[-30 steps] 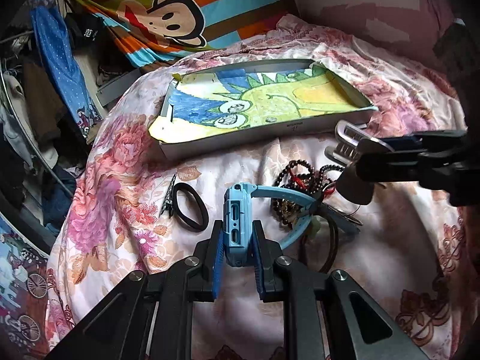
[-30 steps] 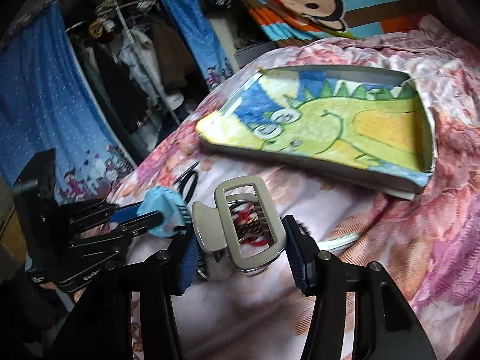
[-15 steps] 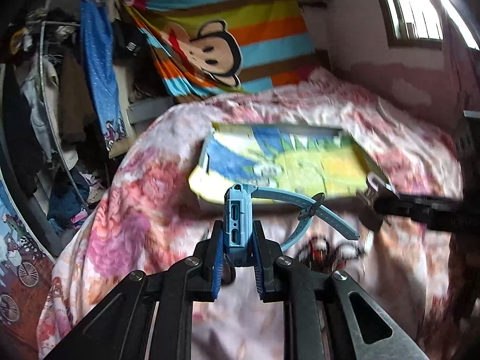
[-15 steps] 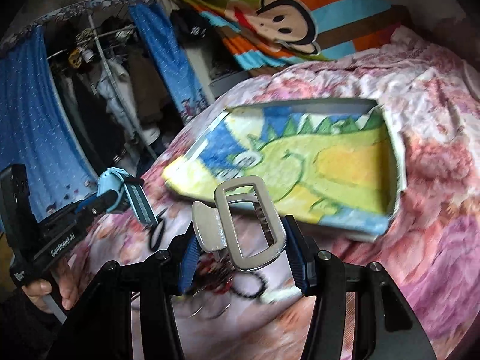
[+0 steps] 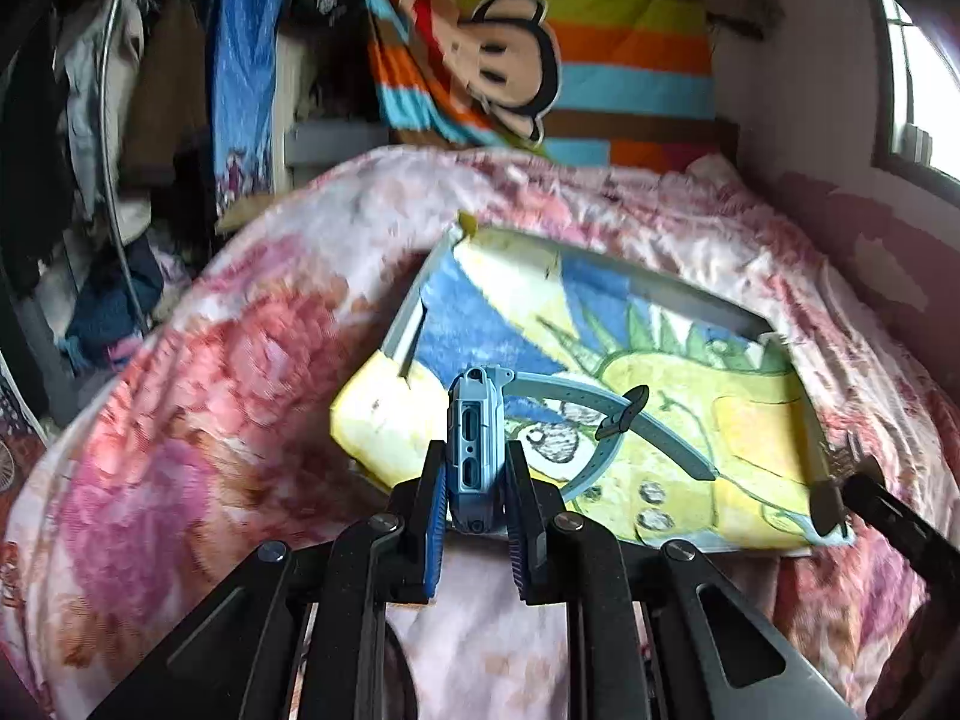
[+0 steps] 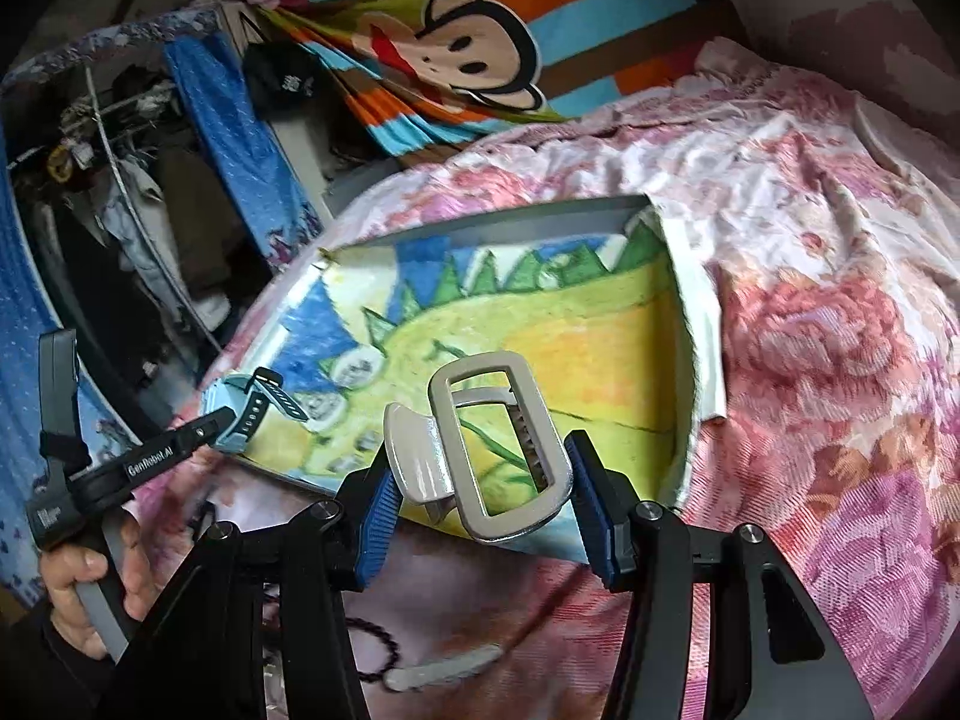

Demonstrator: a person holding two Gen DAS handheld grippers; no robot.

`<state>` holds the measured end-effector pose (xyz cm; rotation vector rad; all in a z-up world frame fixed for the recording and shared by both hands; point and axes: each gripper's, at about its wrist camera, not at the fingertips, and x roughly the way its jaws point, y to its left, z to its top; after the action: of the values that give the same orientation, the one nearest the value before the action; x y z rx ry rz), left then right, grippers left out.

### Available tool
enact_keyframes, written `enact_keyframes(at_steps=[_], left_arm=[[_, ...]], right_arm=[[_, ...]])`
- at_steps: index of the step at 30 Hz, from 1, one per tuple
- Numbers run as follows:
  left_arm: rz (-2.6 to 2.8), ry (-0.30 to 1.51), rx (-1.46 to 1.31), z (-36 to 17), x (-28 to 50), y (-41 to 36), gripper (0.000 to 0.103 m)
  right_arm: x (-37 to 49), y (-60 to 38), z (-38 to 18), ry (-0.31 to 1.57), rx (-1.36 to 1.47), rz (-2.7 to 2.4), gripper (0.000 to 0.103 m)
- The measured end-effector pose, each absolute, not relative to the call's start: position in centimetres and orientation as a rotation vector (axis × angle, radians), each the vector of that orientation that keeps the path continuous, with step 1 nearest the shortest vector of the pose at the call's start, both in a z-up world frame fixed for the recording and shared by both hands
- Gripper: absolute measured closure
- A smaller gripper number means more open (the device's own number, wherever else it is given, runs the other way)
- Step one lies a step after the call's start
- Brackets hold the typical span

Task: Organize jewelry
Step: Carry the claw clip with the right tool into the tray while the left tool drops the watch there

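My left gripper (image 5: 477, 531) is shut on a light blue smartwatch (image 5: 474, 450); its strap curls to the right over the tray. My right gripper (image 6: 480, 510) is shut on a silver hair claw clip (image 6: 498, 456). Both are held above the near edge of a grey tray (image 5: 690, 306) lined with a green and yellow dinosaur drawing (image 6: 540, 336). The left gripper with the watch (image 6: 252, 408) shows at the tray's left corner in the right wrist view. The right gripper's tip (image 5: 840, 498) shows at the tray's right corner in the left wrist view.
The tray lies on a bed with a pink floral blanket (image 5: 210, 420). Dark beads (image 6: 378, 642) and a pale strap (image 6: 444, 669) lie on the blanket below my right gripper. A clothes rack (image 6: 120, 192) stands left, a monkey-print cloth (image 5: 510, 60) behind.
Both grippers rose from the jewelry pile on the blanket and moved forward to the tray's near edge, carrying the watch and the claw clip. The pile has dropped out of the left wrist view.
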<state>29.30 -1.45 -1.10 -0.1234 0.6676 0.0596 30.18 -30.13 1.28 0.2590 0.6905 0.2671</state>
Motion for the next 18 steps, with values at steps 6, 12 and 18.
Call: enact_keyframes(at_steps=[6, 12, 18], left_arm=[[0.071, 0.758, -0.127, -3.0, 30.9, -1.9, 0.086], [0.037, 0.777, -0.103, -2.9, 31.0, -2.6, 0.081], [0.016, 0.698, -0.127, -1.4, 29.3, -2.8, 0.027]], right_arm=[[30.4, -30.2, 0.8, 0.705, 0.240, 0.245, 0.055], [30.4, -30.5, 0.5, 0.729, 0.226, 0.225, 0.044], [28.0, -30.7, 2.3, 0.666, 0.178, 0.197, 0.025]])
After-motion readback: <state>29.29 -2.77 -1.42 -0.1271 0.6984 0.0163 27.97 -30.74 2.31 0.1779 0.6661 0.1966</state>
